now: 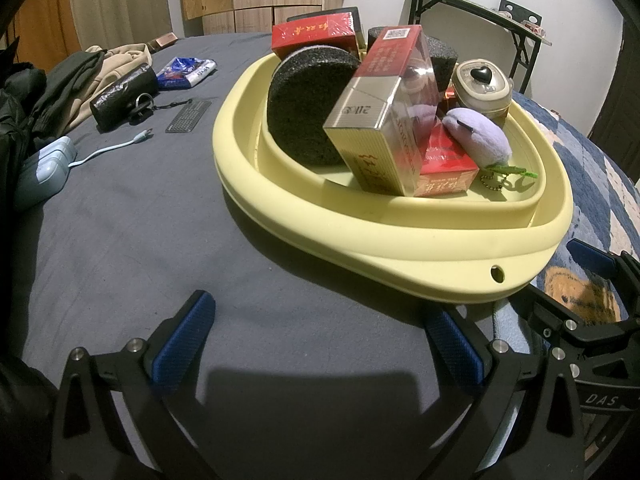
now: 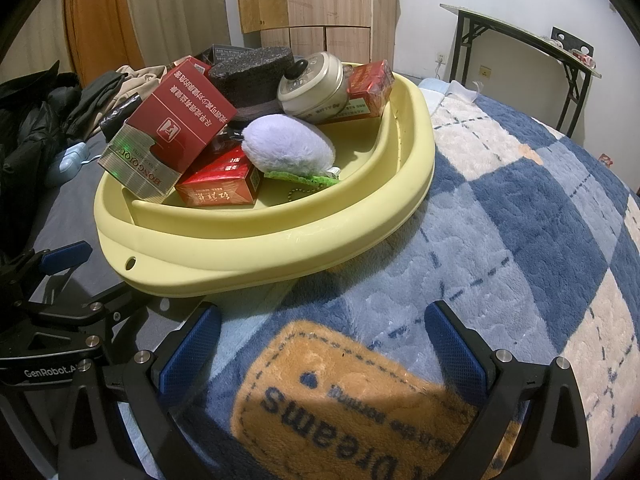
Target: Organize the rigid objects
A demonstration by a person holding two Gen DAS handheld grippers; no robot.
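Observation:
A pale yellow basin [image 1: 400, 240] sits on the bed, also in the right wrist view [image 2: 248, 240]. It holds a large red-and-gold carton [image 1: 384, 120] [image 2: 172, 136], small red boxes [image 1: 448, 172] [image 2: 220, 188], black foam discs [image 1: 308, 104] [image 2: 252, 68], a cream round tin [image 1: 480, 88] [image 2: 316, 84] and a lilac plush toy [image 1: 476, 136] [image 2: 288, 148]. My left gripper [image 1: 320, 344] is open and empty over the grey sheet in front of the basin. My right gripper [image 2: 324, 340] is open and empty over the blanket, to the basin's right front.
A grey sheet [image 1: 120, 220] carries a black pouch [image 1: 120, 96], a blue-white packet [image 1: 186, 70], a small keyboard-like strip [image 1: 188, 116], a pale blue power strip [image 1: 44, 168] and piled clothes [image 1: 60, 80]. A blue checked blanket [image 2: 500, 220] lies right. A folding table [image 2: 520, 40] stands behind.

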